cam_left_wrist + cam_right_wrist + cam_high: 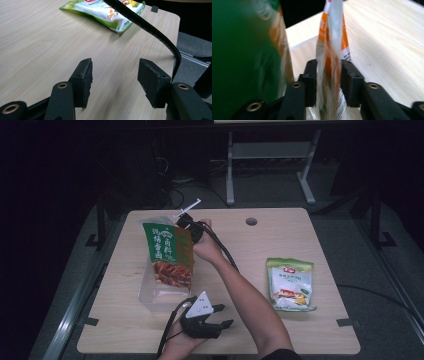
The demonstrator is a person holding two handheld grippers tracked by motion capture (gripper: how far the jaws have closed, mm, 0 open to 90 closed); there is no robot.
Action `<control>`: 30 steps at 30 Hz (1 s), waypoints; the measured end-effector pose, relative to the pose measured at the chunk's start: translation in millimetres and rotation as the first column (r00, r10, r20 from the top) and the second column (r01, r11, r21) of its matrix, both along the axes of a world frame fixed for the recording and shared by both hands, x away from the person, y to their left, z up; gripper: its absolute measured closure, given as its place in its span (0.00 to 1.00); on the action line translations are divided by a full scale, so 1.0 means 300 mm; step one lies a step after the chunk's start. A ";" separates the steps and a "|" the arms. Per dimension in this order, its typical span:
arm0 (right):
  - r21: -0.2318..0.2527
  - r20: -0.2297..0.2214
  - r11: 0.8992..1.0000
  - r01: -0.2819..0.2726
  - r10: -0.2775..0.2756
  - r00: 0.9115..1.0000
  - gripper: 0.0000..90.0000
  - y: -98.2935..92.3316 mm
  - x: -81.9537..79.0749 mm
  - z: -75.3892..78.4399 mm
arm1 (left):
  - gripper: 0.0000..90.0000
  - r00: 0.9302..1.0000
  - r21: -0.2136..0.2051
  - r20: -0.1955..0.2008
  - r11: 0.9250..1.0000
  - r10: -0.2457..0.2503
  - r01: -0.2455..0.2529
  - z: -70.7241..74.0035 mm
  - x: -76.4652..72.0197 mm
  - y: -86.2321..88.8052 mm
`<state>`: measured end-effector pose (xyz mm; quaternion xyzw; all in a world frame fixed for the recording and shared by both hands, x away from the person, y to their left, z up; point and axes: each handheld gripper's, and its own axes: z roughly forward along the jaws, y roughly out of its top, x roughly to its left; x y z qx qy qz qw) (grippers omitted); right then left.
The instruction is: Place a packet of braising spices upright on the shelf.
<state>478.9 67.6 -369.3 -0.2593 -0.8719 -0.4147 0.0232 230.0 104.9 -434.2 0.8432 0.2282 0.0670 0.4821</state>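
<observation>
**Snack bag standing in a clear box, right tongs at its upper edge**

Bag and box come first. We see a tall green snack bag [167, 252] standing upright in a clear plastic box [150, 295] on the left half of the table [240, 330]. Its long axis runs up and down, leaning a little. Our right gripper [187, 222] is at the upper right corner of this bag, on the far side of the box. In the right gripper view, the thin sealed edge of a bag [332, 60] passes between the two black jaws. The jaws are narrow, but a small gap shows on each side of the film, so we judge the pads do not press on it now. The bag is blurred there, so the contact is not fully sure.

Our left gripper [212, 317] rests low near the front edge of the table, just beside the front right corner of the box. Its jaws stand wide with nothing between them, only bare wood below.

A second, smaller green pouch [290, 284] lies flat on the right half, well apart from the box. Our left gripper points toward it, but the right arm crosses the space between.

Open room is good around the pouch and at the far right. The front edge is close to our left gripper.
</observation>
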 end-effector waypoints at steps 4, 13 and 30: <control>-0.031 -0.008 0.999 -0.004 0.003 1.000 1.00 0.014 0.007 -0.025 | 0.50 1.000 0.000 0.005 1.000 -0.001 0.001 0.003 -0.002 0.002; 0.225 0.036 0.973 0.043 -0.053 0.998 1.00 -0.053 -0.042 0.002 | 0.50 1.000 -0.004 0.005 1.000 -0.002 0.002 0.008 -0.001 0.005; 0.164 0.093 0.986 0.021 -0.036 0.995 0.90 -0.085 -0.045 -0.098 | 0.50 1.000 -0.006 0.009 1.000 0.001 -0.001 0.010 -0.002 0.011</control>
